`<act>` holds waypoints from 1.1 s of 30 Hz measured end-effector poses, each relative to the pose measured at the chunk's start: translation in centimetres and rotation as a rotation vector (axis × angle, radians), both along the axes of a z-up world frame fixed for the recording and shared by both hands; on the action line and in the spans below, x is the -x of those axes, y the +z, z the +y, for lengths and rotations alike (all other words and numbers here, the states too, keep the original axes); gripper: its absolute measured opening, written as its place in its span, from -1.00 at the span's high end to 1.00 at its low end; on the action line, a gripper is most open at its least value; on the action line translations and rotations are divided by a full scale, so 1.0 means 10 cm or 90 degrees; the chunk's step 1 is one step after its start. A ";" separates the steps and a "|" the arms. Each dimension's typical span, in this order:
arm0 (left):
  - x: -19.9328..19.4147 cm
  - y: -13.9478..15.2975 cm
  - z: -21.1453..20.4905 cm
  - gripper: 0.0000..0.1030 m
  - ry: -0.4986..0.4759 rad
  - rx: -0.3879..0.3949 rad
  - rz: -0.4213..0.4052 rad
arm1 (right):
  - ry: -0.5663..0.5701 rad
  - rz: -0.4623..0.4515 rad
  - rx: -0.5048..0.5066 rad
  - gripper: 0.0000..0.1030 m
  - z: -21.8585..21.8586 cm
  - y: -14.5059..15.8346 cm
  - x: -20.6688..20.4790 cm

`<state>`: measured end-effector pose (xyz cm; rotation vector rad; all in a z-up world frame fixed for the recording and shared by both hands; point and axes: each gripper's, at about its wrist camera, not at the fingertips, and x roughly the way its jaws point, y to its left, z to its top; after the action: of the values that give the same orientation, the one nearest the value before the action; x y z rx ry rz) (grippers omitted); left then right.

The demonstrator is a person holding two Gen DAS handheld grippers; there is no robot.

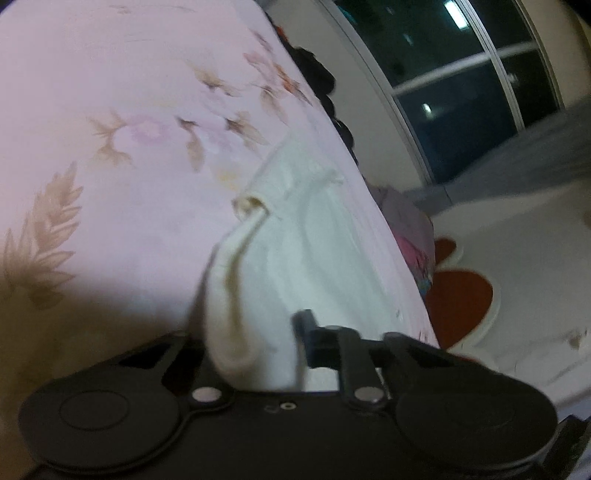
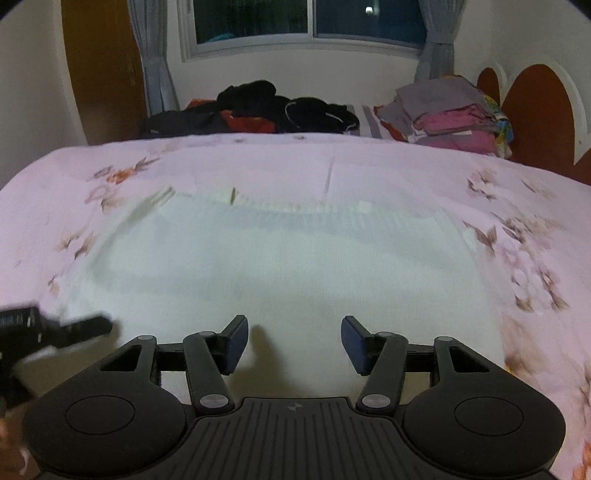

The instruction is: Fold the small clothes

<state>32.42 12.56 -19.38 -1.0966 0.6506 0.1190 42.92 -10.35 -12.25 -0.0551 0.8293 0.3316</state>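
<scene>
A white knit garment (image 2: pixel 280 266) lies spread flat on the pink floral bedspread (image 2: pixel 369 166). My right gripper (image 2: pixel 294 341) is open and empty, its blue-padded fingers hovering over the garment's near edge. My left gripper (image 1: pixel 255 339) is shut on a bunched edge of the white garment (image 1: pixel 295 240) and lifts it off the bedspread (image 1: pixel 129 92); its left finger is hidden by the cloth. The left gripper also shows at the left edge of the right wrist view (image 2: pixel 66 328).
A pile of dark clothes (image 2: pixel 266 107) lies at the far side of the bed. A stack of folded clothes (image 2: pixel 454 114) sits at the far right by the red and white headboard (image 2: pixel 535 110). A window (image 2: pixel 310 18) is behind.
</scene>
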 end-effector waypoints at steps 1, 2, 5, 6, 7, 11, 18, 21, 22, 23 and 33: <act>0.01 0.00 0.00 0.80 0.008 -0.003 -0.001 | 0.005 0.004 0.001 -0.08 0.00 -0.04 -0.04; 0.01 0.02 -0.02 0.83 0.011 -0.013 -0.003 | 0.012 0.009 0.009 -0.08 0.02 -0.10 -0.08; 0.01 0.13 -0.08 0.86 0.009 -0.051 -0.012 | 0.042 -0.009 0.043 -0.08 0.06 -0.27 -0.05; 0.00 0.19 -0.12 0.86 0.002 -0.071 -0.018 | 0.051 -0.022 0.053 -0.08 0.08 -0.29 -0.02; -0.02 0.26 -0.15 0.86 -0.003 -0.091 -0.024 | 0.054 -0.030 0.056 -0.08 0.08 -0.31 0.00; -0.12 0.55 -0.35 0.87 -0.033 -0.177 -0.052 | 0.061 -0.044 0.061 -0.08 0.08 -0.34 0.02; -0.31 1.05 -0.96 0.87 -0.163 -0.323 -0.131 | -0.004 -0.024 -0.064 -0.08 -0.39 -0.13 -0.01; -0.40 1.15 -1.35 0.87 -0.240 -0.357 -0.165 | -0.052 -0.019 -0.106 -0.08 -0.81 -0.02 0.04; -0.44 1.15 -1.49 0.87 -0.266 -0.366 -0.173 | -0.064 -0.018 -0.114 -0.08 -0.93 0.00 0.05; -0.47 1.15 -1.66 0.87 -0.296 -0.376 -0.182 | -0.078 -0.019 -0.119 -0.08 -1.06 0.03 0.08; -0.56 0.61 -2.78 0.54 -0.532 -0.493 -0.109 | -0.181 -0.004 -0.156 -0.08 -2.10 0.12 0.26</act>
<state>38.05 -15.28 -13.24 -0.0417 0.7675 -0.4140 40.36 -31.36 -11.06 0.2876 0.7734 0.1614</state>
